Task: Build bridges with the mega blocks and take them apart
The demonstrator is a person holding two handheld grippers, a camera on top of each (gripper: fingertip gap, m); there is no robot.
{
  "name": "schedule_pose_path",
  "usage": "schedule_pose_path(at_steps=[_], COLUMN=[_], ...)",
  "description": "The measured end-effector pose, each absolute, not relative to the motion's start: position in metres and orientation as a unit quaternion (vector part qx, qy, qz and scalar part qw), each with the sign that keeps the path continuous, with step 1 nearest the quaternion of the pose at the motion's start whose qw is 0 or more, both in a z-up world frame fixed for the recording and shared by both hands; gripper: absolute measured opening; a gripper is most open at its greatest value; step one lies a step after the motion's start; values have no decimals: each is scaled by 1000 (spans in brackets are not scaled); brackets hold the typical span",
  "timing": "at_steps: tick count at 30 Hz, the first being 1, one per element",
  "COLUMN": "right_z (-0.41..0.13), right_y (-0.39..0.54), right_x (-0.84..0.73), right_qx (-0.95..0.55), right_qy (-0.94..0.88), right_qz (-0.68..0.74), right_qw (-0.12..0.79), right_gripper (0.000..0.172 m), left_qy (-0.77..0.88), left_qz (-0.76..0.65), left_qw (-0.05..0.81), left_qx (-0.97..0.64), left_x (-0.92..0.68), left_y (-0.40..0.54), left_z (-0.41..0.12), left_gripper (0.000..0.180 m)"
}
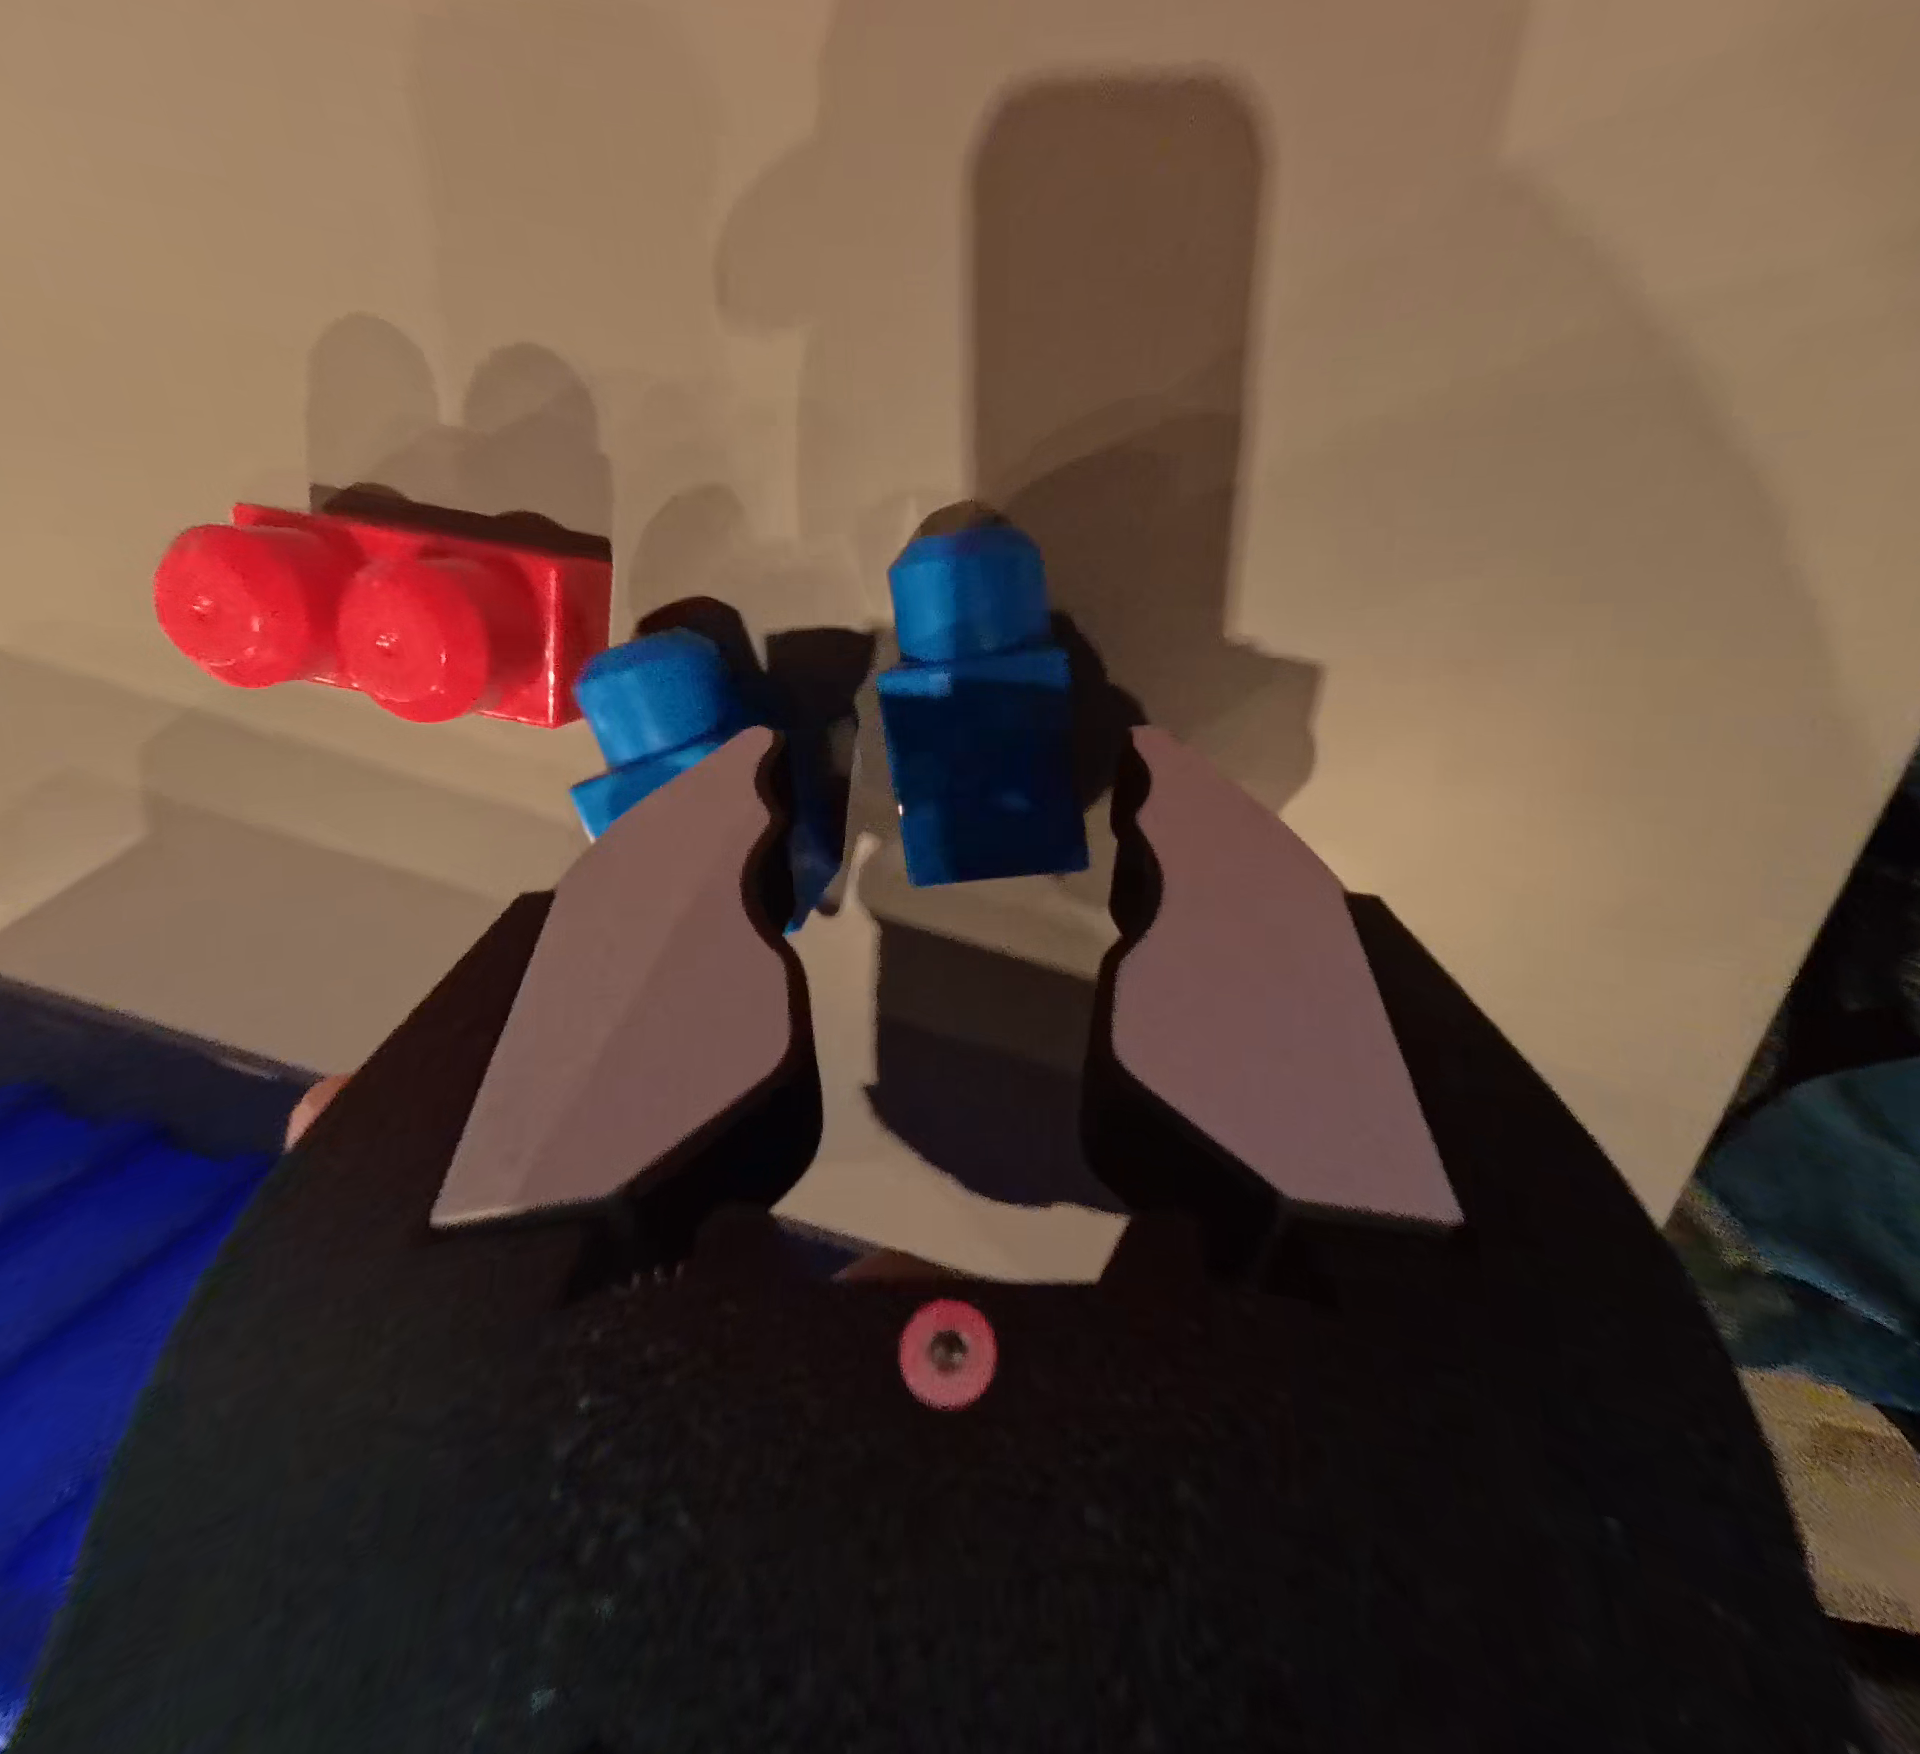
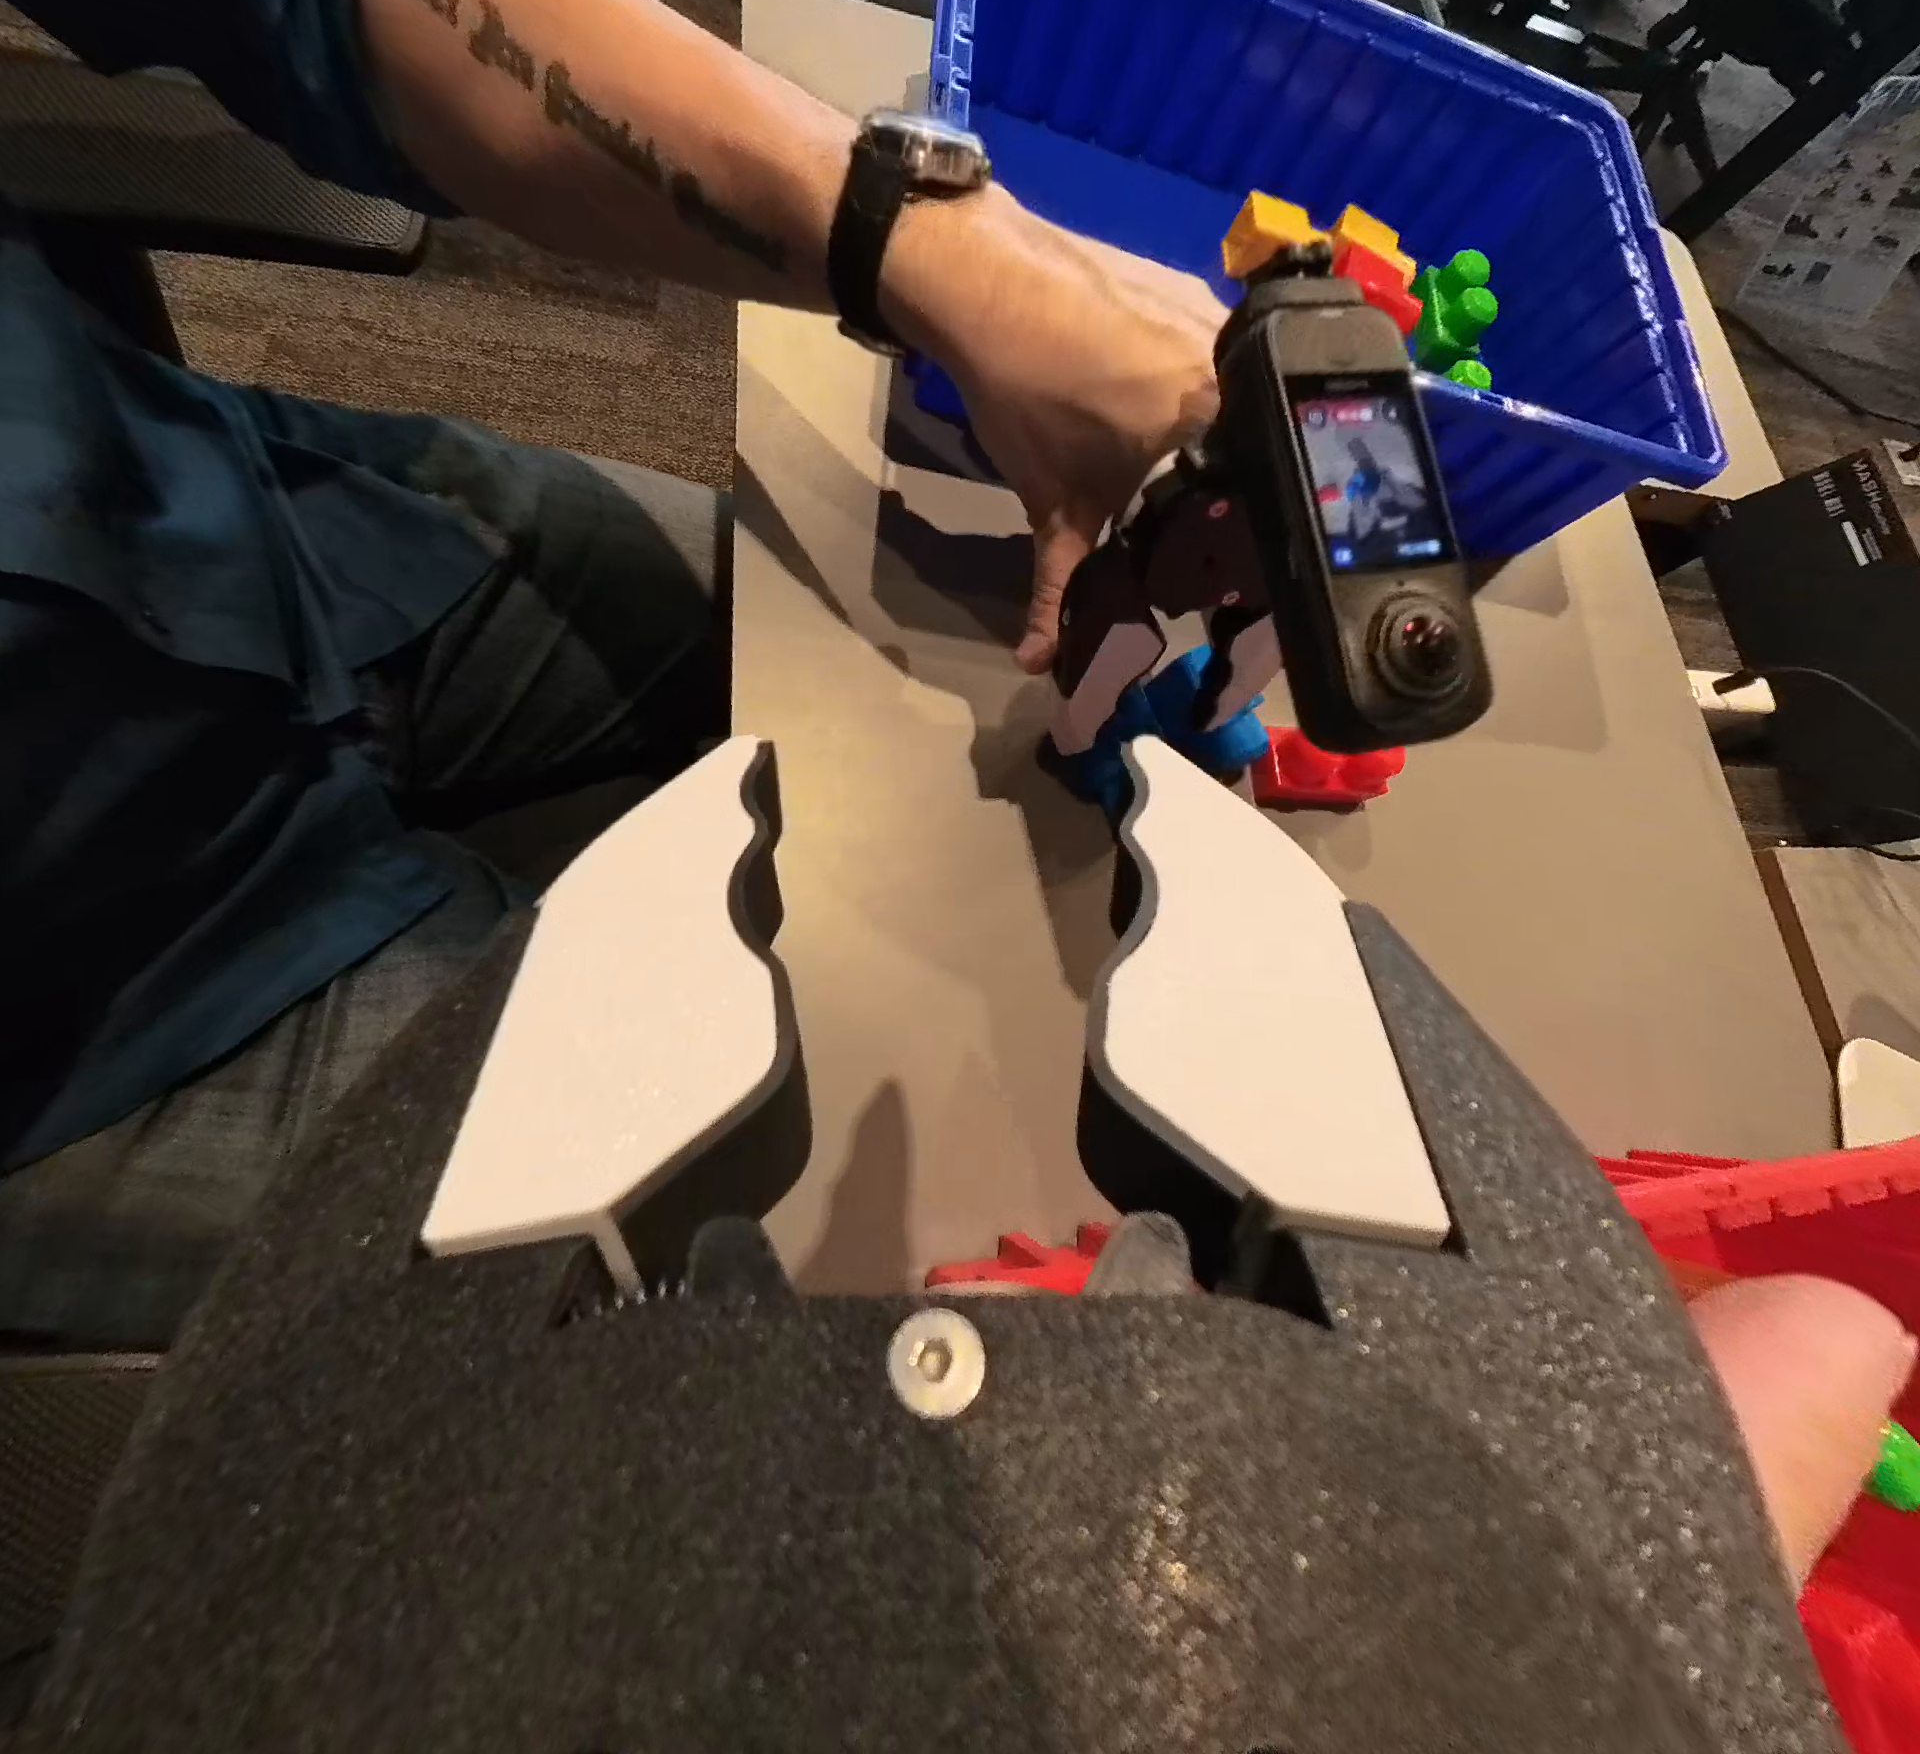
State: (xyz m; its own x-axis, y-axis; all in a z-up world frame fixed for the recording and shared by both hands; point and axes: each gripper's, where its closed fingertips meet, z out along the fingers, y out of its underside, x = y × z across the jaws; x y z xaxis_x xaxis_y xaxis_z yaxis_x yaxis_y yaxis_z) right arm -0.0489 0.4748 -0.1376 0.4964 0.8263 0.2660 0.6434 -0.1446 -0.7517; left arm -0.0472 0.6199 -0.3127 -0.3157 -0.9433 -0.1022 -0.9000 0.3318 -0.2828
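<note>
Left wrist view: left gripper [image 1: 951, 800] spread around a blue plastic single-stud block [image 1: 982, 748], pads apart from it; red two-stud block [image 1: 374, 618] beside. Right gripper [image 2: 951, 811] spread, bare.

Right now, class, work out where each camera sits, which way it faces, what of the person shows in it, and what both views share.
Left wrist view: on the left gripper, facing down at the table; blue blocks lie between its fingers, with a red block to the left.
Right wrist view: on the open, empty right gripper, facing across the table toward the blue bin; the person's left arm and lap show.
Shared: left gripper, blue blocks, red block, table.
</note>
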Motion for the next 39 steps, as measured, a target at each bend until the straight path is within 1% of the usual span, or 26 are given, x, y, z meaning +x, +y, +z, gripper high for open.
schedule_pose_path(at_steps=[1, 3, 6, 9, 11, 13, 16, 18, 20, 22, 25, 27, 34, 37, 38, 39], right_z=[-138, -140, -141, -138, -136, -134, -136, -138, -140, -141, -141, -140, -134, -138, -139, -139], right_y=[475, 476, 476, 476, 475, 474, 475, 476, 478, 481, 482, 483, 479, 479, 479, 479], right_x=[-49, -48, -47, -46, -47, -48, -48, -49, -51, -54, -59, -60, -61, -62, -62, -63], right_qx=[-749, -751, -752, -751, -748, -746, -746, -745, -743, -741, -738, -738, -734, -736, -736, -736], right_qy=[-491, -490, -487, -484, -485, -486, -485, -484, -482, -480, -484, -486, -487, -488, -489, -489], right_qz=[105, 103, 105, 105, 107, 109, 110, 114, 119, 124, 125, 119, 118, 118, 117, 117], right_qw=[432, 430, 432, 436, 439, 442, 443, 445, 449, 452, 453, 452, 459, 455, 453, 452], right_gripper=[61, 61, 61, 60, 60, 60, 60, 60, 59, 59, 59, 59, 59, 59, 59, 59], left_qy=[807, 809, 802, 789, 788, 776, 719, 650, 562, 493, 425, 394, 364, 370, 374, 377], left_qz=[-79, -75, -76, -125, -137, -157, -140, -121, -97, -82, -52, -57, -41, -66, -76, -79], left_qw=[116, 102, 126, 140, 160, 188, 243, 245, 243, 215, 166, 152, 113, 93, 89, 88], left_qx=[-574, -574, -579, -585, -579, -581, -636, -709, -785, -839, -888, -905, -924, -922, -920, -919], left_x=[-49, -51, -48, -42, -45, -55, -90, -127, -164, -194, -225, -232, -246, -242, -239, -238], left_y=[621, 618, 621, 612, 613, 623, 676, 724, 773, 806, 833, 842, 850, 844, 841, 840], left_z=[-317, -325, -324, -307, -278, -233, -170, -156, -167, -200, -254, -275, -314, -323, -323, -320], left_gripper=[56, 37, 36, 36, 36, 36, 36, 36, 36, 36, 36, 37, 37, 38, 46, 69])
